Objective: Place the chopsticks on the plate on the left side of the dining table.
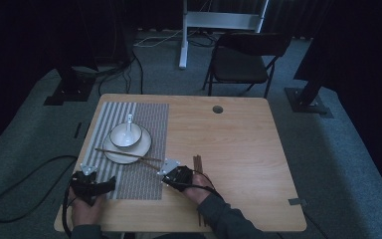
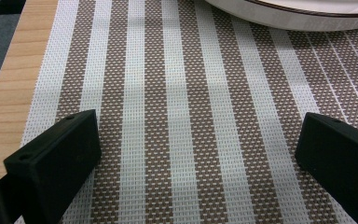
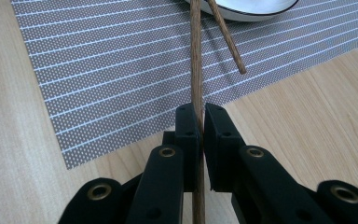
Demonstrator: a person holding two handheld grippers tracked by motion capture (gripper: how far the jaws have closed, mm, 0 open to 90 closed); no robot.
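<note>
At the table's near left corner, the left gripper [image 1: 92, 185] rests over the striped placemat [image 2: 182, 116], jaws spread wide with nothing between them. Beyond it stands the plate [image 1: 140, 148], bearing a white bowl [image 1: 126, 135] with a spoon [image 1: 129, 121] in it. One chopstick [image 1: 124, 154] already lies across the plate's near rim, its long axis running left to right with a slight tilt toward the person. To the right, the right gripper [image 3: 200, 122] is clamped narrowly on a second chopstick [image 3: 196, 56], held near its butt end. The stick's long axis runs along the jaws, and its tip points to the plate rim [image 3: 242, 13], beside the first stick. For a clean placement, the held stick should probably be swung parallel to the resting one, lowered level until its tip bears on the rim, and released only then; a skewed descent risks nudging the first stick off.
</note>
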